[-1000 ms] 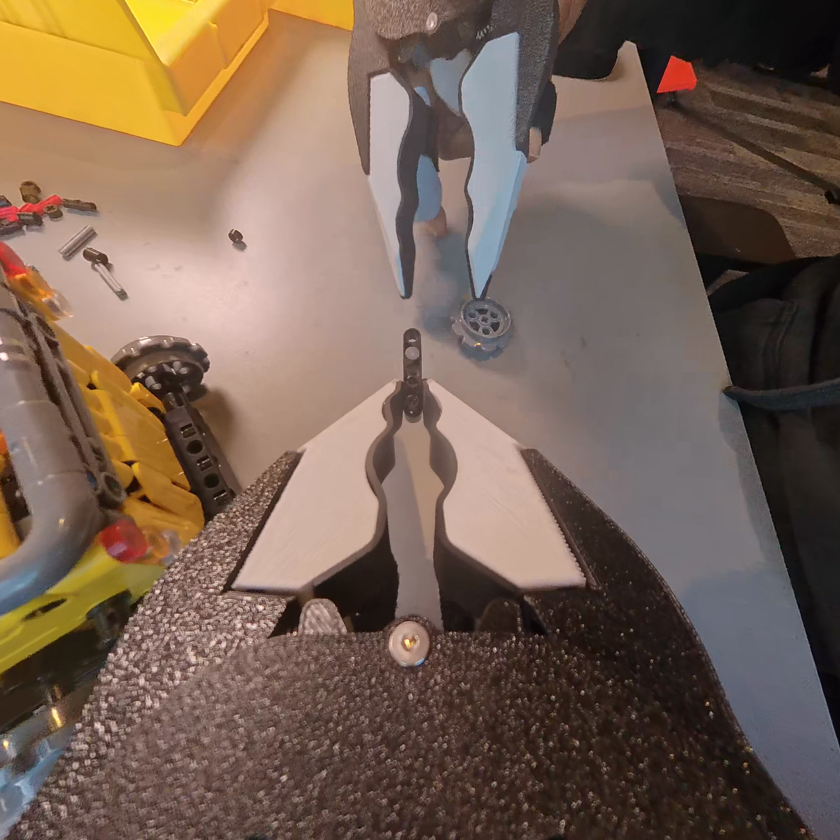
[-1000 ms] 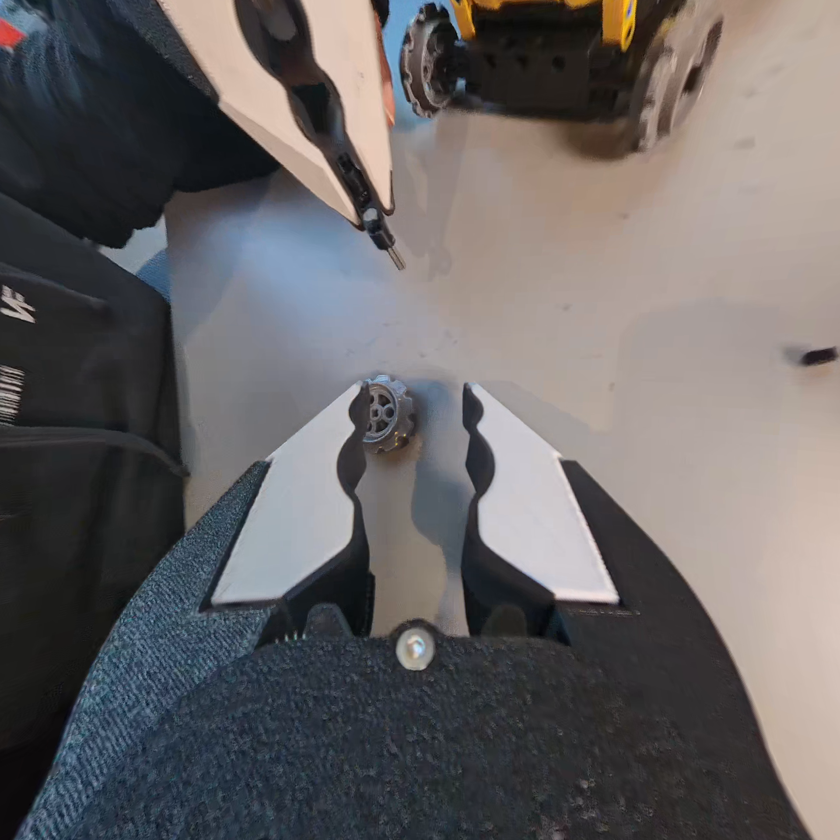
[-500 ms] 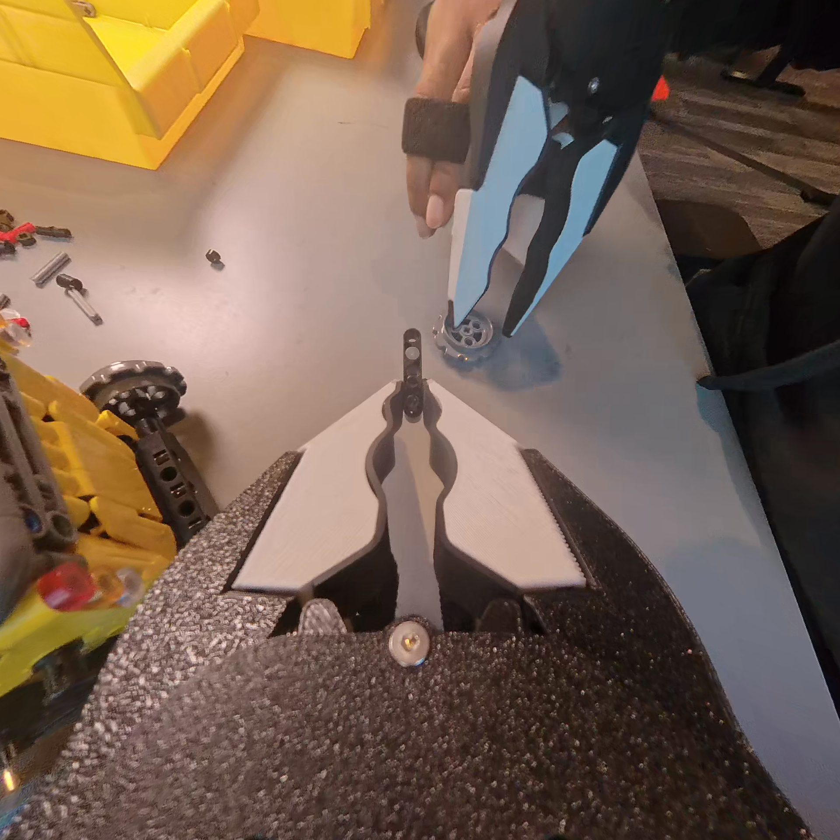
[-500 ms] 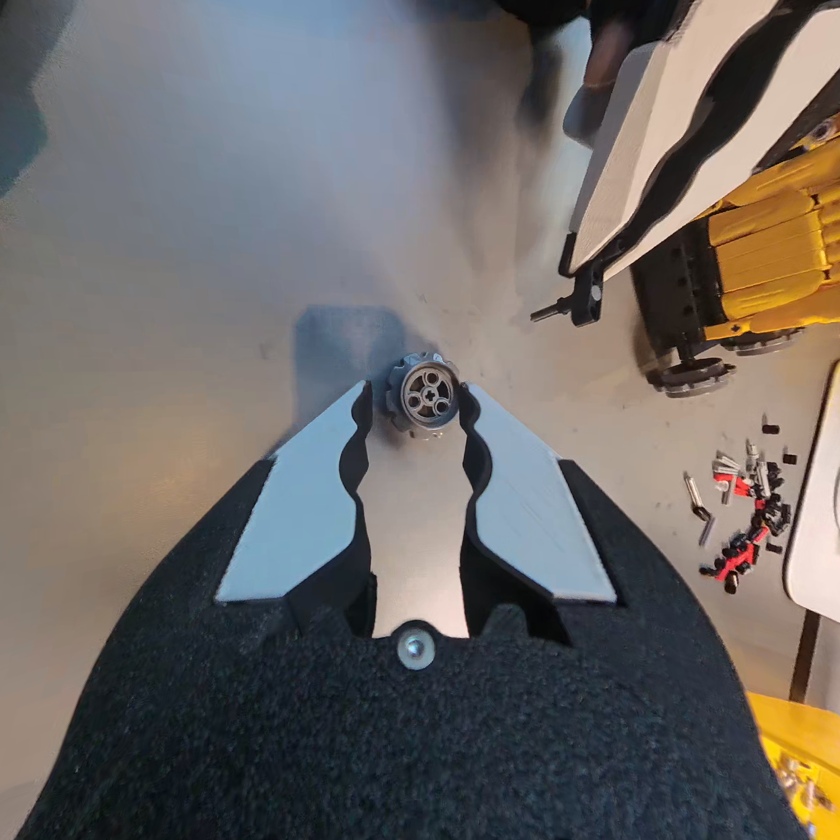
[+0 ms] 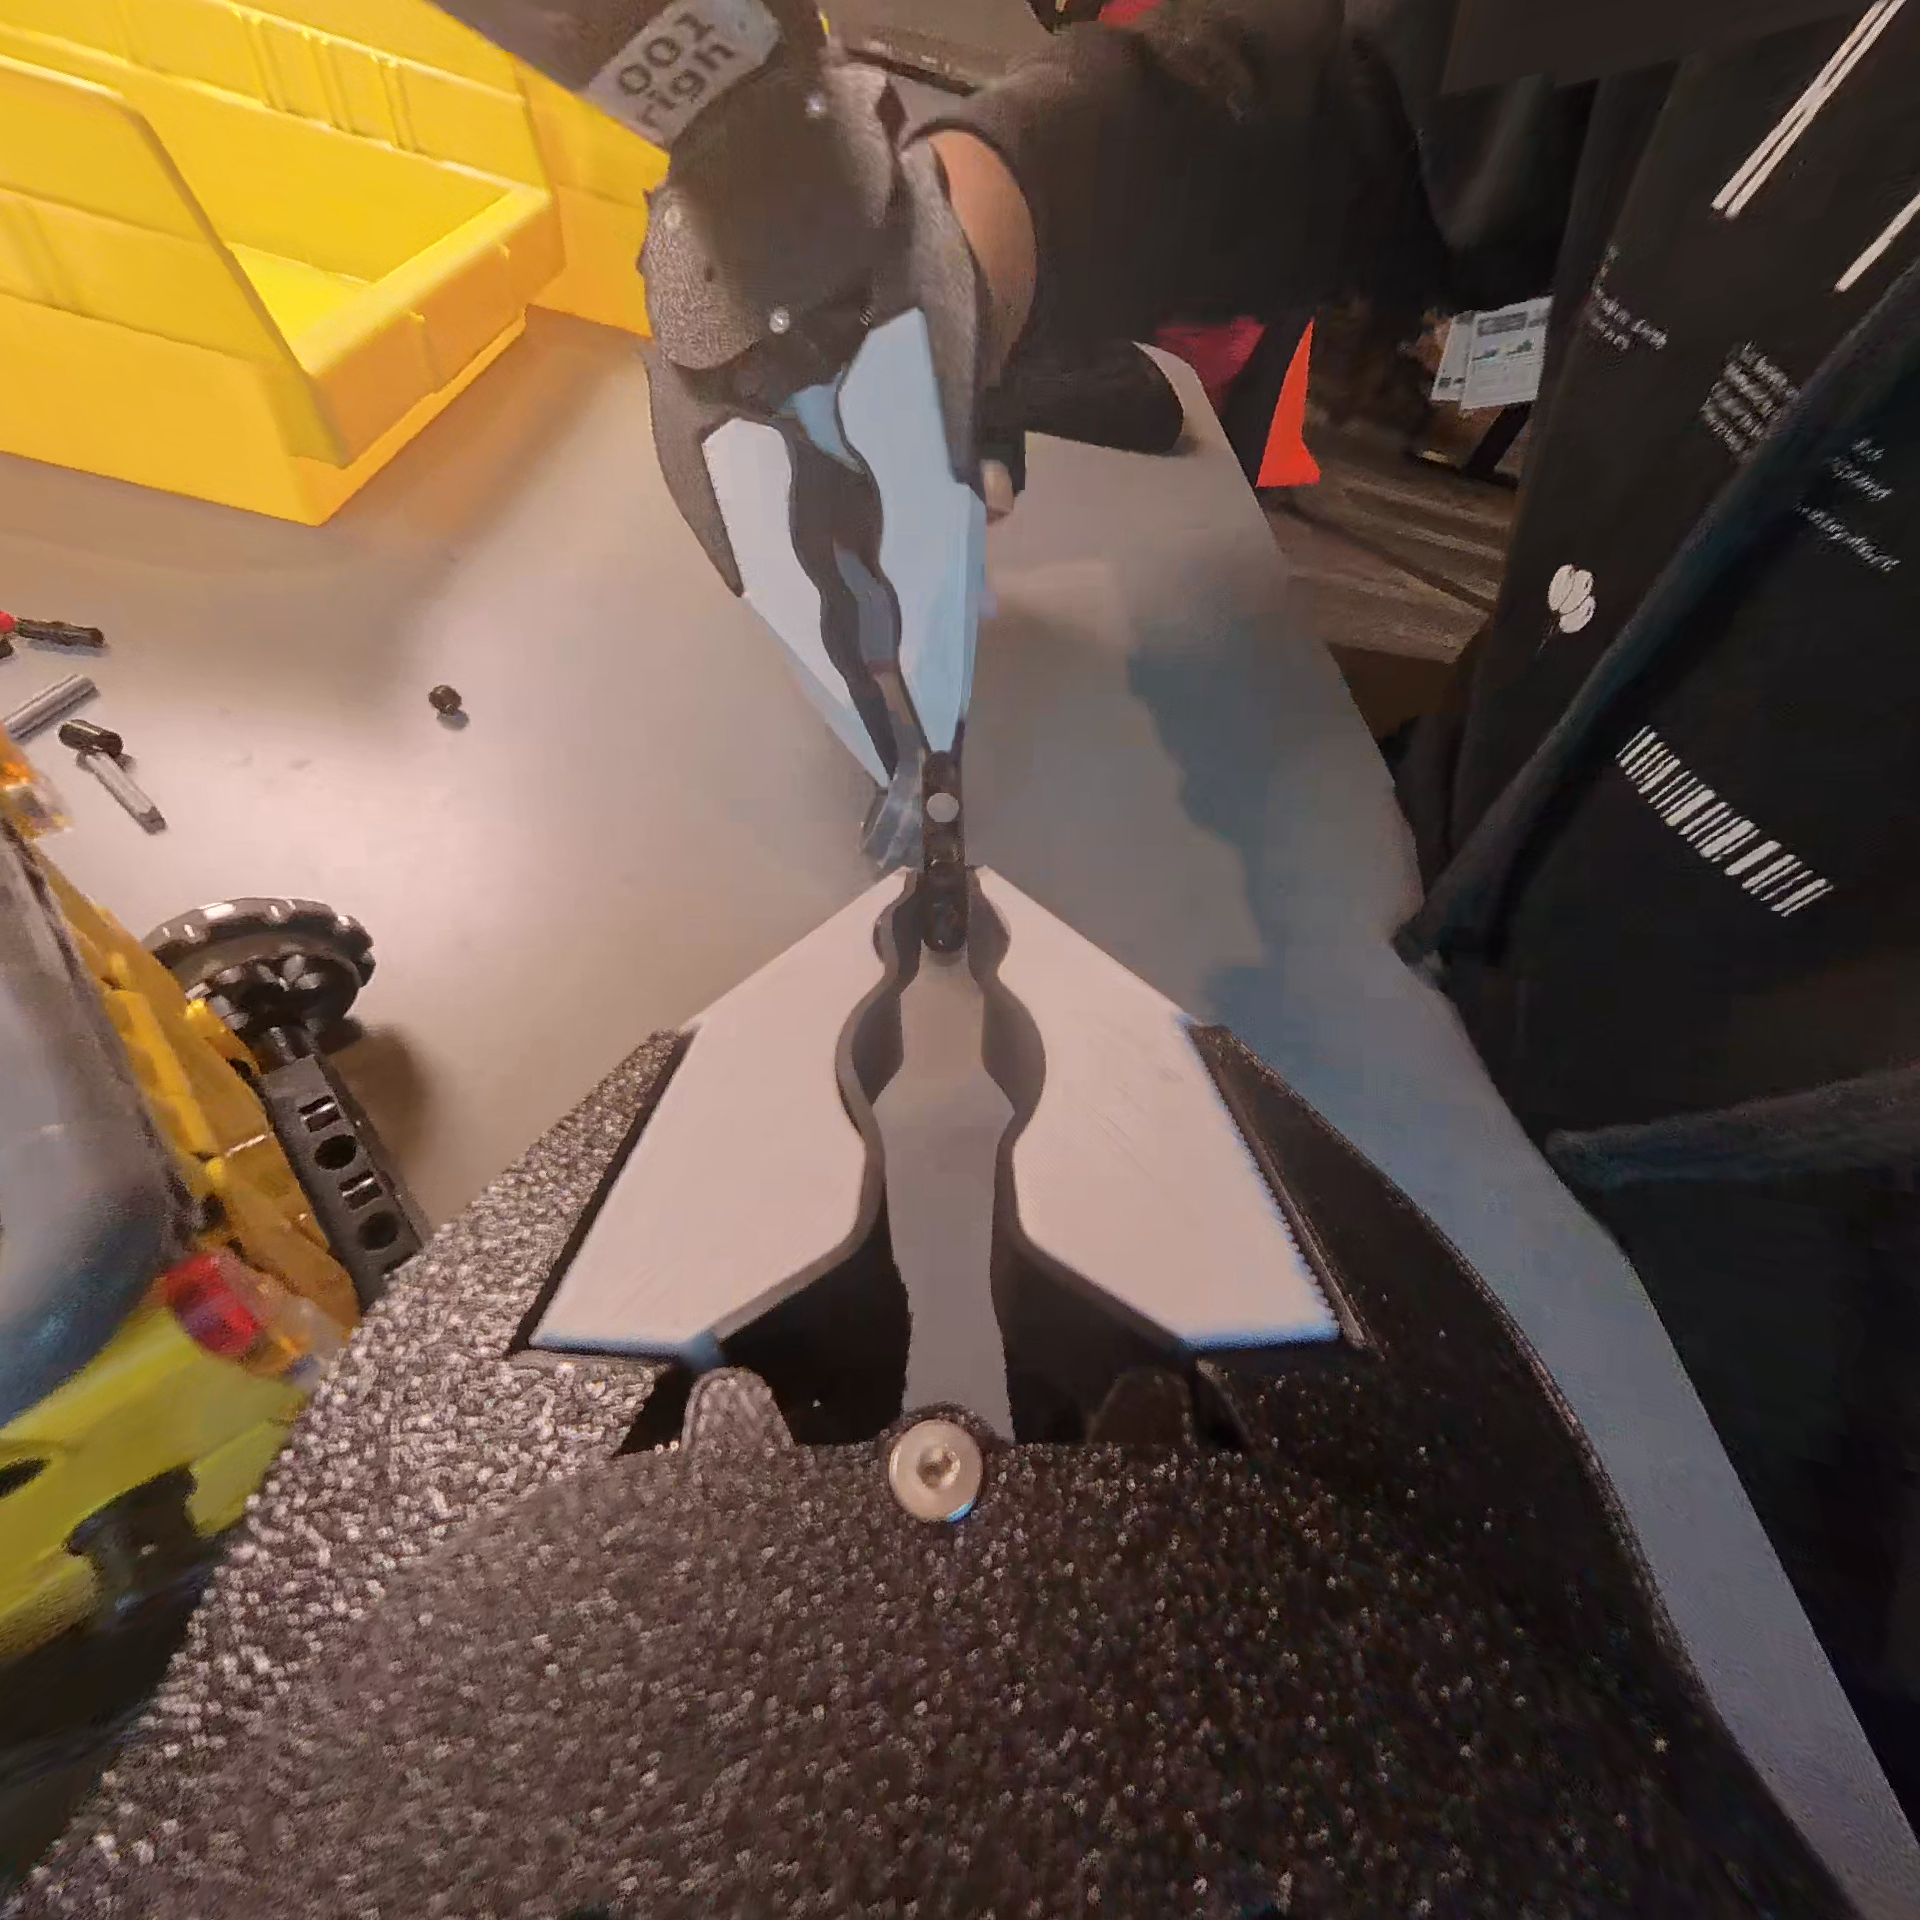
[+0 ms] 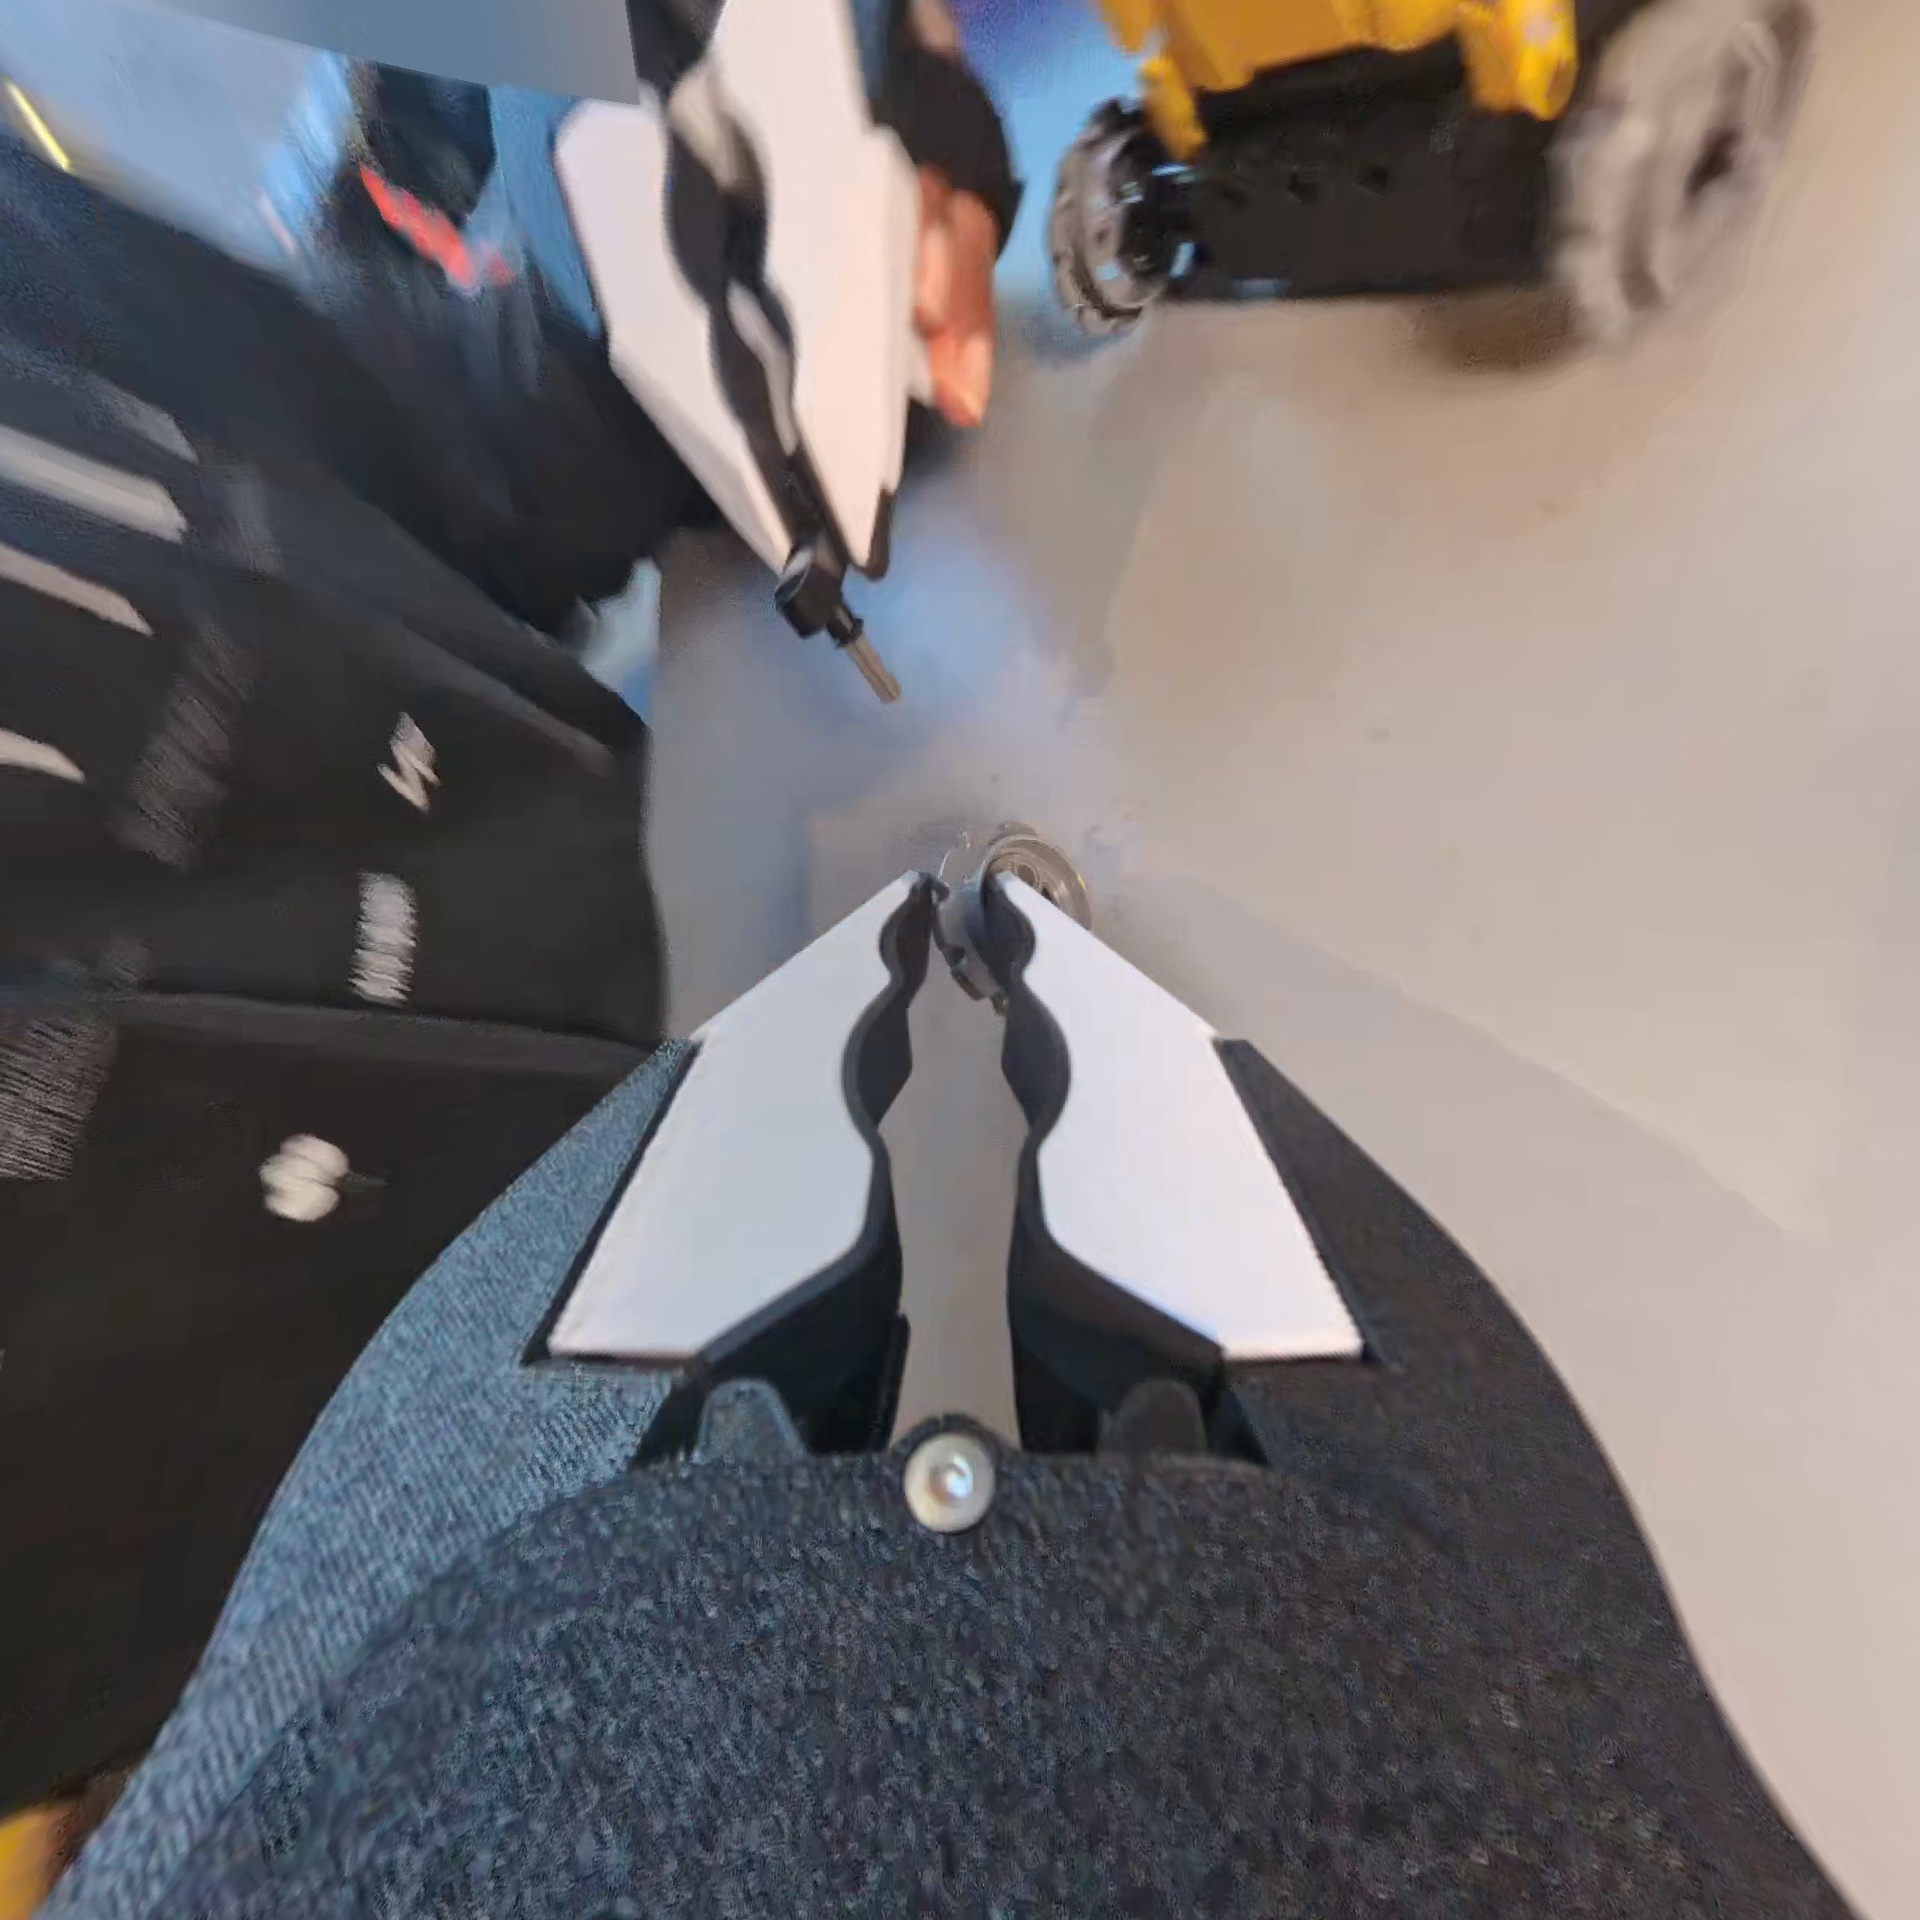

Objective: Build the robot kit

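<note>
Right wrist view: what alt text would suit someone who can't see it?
The right gripper is shut on a small grey wheel just above a table. Beyond, the left gripper holds a black pin near a blurred yellow toy car.

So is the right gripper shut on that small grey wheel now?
Shut on it: in the right wrist view the right gripper has its fingertips pinching the small grey wheel edge-on.

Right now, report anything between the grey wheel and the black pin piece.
Nothing visible. Right hand-held gripper holds the grey wheel, left hand-held gripper the black pin piece; only bare table between.
</note>
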`<state>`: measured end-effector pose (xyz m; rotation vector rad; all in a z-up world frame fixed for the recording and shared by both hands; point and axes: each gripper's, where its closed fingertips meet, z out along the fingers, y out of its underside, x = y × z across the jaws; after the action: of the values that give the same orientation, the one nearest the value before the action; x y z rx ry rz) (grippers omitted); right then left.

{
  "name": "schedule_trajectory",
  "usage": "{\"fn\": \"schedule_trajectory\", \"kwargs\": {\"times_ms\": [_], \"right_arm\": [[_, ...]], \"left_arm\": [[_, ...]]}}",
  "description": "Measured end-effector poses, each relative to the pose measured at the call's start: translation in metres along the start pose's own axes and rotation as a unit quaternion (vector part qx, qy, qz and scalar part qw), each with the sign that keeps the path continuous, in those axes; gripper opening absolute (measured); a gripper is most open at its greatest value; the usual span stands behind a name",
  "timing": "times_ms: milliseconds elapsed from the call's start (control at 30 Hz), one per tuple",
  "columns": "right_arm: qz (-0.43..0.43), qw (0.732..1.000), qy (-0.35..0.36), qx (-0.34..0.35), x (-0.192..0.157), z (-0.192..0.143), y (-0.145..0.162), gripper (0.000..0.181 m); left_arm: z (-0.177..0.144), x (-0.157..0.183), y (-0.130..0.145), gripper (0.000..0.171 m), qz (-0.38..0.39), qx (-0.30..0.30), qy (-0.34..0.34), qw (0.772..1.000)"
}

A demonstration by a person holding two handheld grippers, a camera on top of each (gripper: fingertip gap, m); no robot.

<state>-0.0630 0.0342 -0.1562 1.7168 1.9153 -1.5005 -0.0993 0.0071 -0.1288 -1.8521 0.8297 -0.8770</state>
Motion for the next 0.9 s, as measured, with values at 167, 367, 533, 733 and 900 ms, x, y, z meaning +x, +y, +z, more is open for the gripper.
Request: {"fn": "schedule_trajectory", "kwargs": {"times_ms": [167, 367, 533, 733, 900], "right_arm": [[0.182, 0.981, -0.039, 0.063, 0.020, -0.014, -0.001, 0.010], [0.128, 0.986, 0.101, 0.048, 0.045, -0.025, 0.010, 0.014], [0.000, 0.982, 0.184, 0.032, 0.034, -0.018, 0.001, 0.018], [-0.062, 0.981, 0.179, 0.026, 0.002, 0.004, 0.006, 0.018], [-0.192, 0.953, 0.211, 0.099, -0.024, -0.018, -0.005, 0.023]], "left_arm": [[0.004, 0.002, 0.008, 0.005, 0.019, -0.033, -0.010, 0.999], [0.009, -0.001, 0.012, 0.005, 0.028, -0.046, -0.026, 0.998], [0.012, 0.003, 0.005, 0.005, 0.042, -0.038, -0.034, 0.998], [0.020, 0.005, 0.004, 0.005, 0.049, -0.035, -0.042, 0.997], [0.031, 0.005, 0.000, 0.005, 0.060, -0.031, -0.047, 0.997]]}}
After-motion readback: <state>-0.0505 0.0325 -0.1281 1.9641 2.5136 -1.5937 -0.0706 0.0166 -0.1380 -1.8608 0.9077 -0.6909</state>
